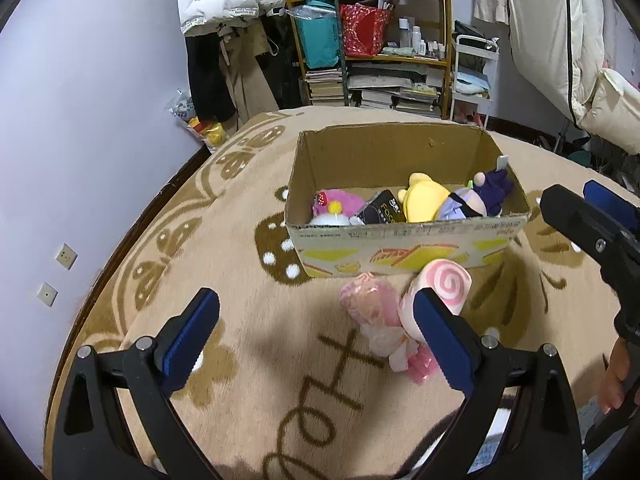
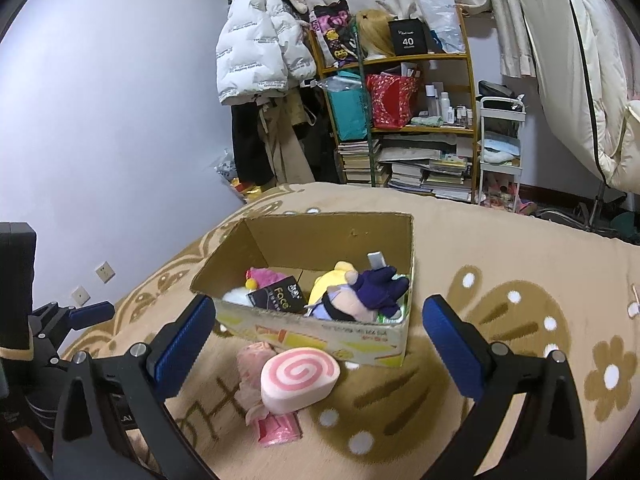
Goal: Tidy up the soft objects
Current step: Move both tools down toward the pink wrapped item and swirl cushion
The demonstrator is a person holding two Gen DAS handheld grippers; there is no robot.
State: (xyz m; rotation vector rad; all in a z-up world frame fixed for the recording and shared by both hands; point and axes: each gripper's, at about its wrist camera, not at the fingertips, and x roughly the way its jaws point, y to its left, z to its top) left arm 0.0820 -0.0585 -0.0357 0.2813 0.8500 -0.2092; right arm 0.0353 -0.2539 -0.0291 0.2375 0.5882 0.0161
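Bed: tan patterned blanket (image 1: 248,320) beneath both grippers.
Box: cardboard box (image 2: 320,332) ahead, holding plush toys (image 1: 424,200).
Swirl cushion: pink swirl cushion (image 2: 298,378) just before the box, between the right gripper (image 2: 320,352) fingers' line of sight.
Left gripper (image 1: 320,336): wide, empty.
Right gripper: wide, empty.

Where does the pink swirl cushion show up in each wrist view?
Left wrist: pink swirl cushion lies low and right of centre on the blanket, partly behind the left hand-held gripper's right finger.
Right wrist: it lies below centre, left of middle, fully visible.
Shared landmark: the cardboard box, just behind the cushion in both.
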